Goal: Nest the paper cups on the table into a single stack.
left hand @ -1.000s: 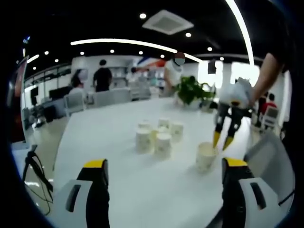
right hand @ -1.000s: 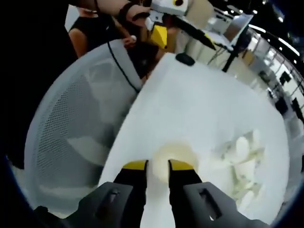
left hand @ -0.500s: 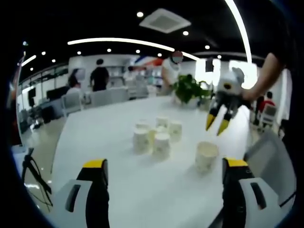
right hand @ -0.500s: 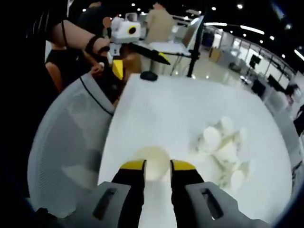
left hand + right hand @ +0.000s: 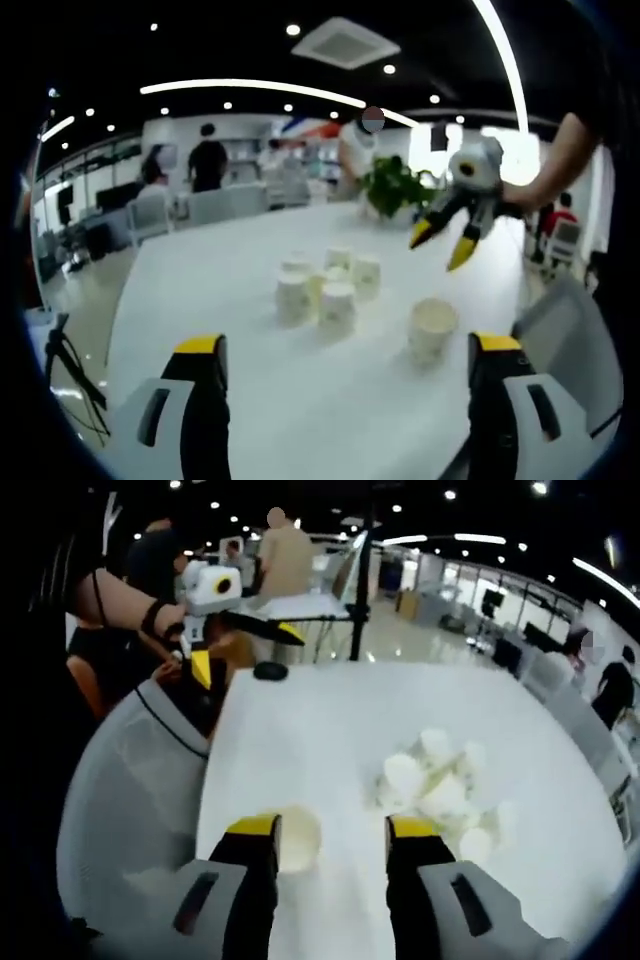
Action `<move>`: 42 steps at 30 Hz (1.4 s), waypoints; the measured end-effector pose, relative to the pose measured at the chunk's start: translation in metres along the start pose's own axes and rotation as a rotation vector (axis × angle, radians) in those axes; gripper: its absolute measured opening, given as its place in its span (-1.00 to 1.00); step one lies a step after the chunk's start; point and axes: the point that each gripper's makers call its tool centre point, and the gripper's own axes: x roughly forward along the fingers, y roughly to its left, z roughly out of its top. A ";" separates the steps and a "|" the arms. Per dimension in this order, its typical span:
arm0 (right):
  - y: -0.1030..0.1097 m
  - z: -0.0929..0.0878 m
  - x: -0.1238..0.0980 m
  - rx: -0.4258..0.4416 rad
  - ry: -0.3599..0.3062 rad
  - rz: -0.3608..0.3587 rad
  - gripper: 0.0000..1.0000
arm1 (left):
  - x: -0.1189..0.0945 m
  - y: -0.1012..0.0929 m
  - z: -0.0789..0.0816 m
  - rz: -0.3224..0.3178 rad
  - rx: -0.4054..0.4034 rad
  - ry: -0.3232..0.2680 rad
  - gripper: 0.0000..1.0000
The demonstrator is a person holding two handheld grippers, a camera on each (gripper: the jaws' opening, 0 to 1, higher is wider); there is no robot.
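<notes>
Both claws stand open and empty, the right claw [image 5: 446, 240] above the lone cup [image 5: 432, 328], the cup cluster [image 5: 322, 290] beyond the left claw [image 5: 345, 400] on the worktop [image 5: 240, 300]; a hasty sideways reach could topple cups.

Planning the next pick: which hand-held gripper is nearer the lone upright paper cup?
Right. The right hand-held gripper hovers just above the lone upright paper cup; the left hand-held gripper sits farther back.
</notes>
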 end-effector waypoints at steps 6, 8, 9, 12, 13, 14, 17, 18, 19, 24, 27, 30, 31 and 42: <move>-0.002 0.001 -0.002 0.023 -0.026 -0.012 -0.08 | -0.002 0.001 0.000 0.000 0.000 0.004 0.99; -0.006 0.003 -0.004 0.026 -0.047 -0.034 0.00 | -0.003 0.001 0.000 0.001 0.007 0.001 0.99; -0.007 0.004 -0.005 0.032 -0.056 -0.041 0.04 | -0.003 0.001 0.000 0.001 0.005 0.001 0.99; -0.013 0.007 -0.008 0.072 -0.087 -0.073 0.16 | -0.003 0.001 0.000 0.000 0.007 0.001 0.99; -0.017 0.008 -0.010 0.091 -0.104 -0.090 0.20 | -0.003 0.000 0.000 -0.001 0.006 0.001 0.99; -0.019 0.006 -0.011 0.106 -0.099 -0.097 0.24 | -0.004 0.000 0.001 -0.001 0.005 0.002 0.99; -0.026 0.005 -0.014 0.144 -0.108 -0.125 0.41 | -0.003 0.001 0.000 0.001 -0.003 0.008 0.99; -0.027 0.006 -0.016 0.146 -0.119 -0.132 0.43 | -0.003 0.001 0.002 0.001 0.003 -0.004 0.99; -0.027 0.006 -0.016 0.149 -0.121 -0.133 0.43 | -0.003 0.001 0.004 0.002 0.009 -0.009 0.98; -0.032 0.007 -0.019 0.150 -0.143 -0.164 0.61 | -0.003 -0.001 0.003 -0.001 0.012 -0.005 0.98; -0.035 0.007 -0.022 0.161 -0.172 -0.179 0.70 | -0.003 -0.001 0.002 0.000 0.003 -0.003 0.98; -0.037 0.007 -0.022 0.172 -0.183 -0.193 0.83 | -0.004 -0.001 0.003 0.005 -0.005 -0.007 0.98; -0.038 0.007 -0.022 0.180 -0.193 -0.195 0.88 | -0.004 -0.001 0.003 0.005 -0.001 -0.009 0.98; -0.043 -0.001 -0.026 0.238 -0.196 -0.215 1.00 | -0.001 -0.003 0.003 -0.005 -0.007 0.000 0.98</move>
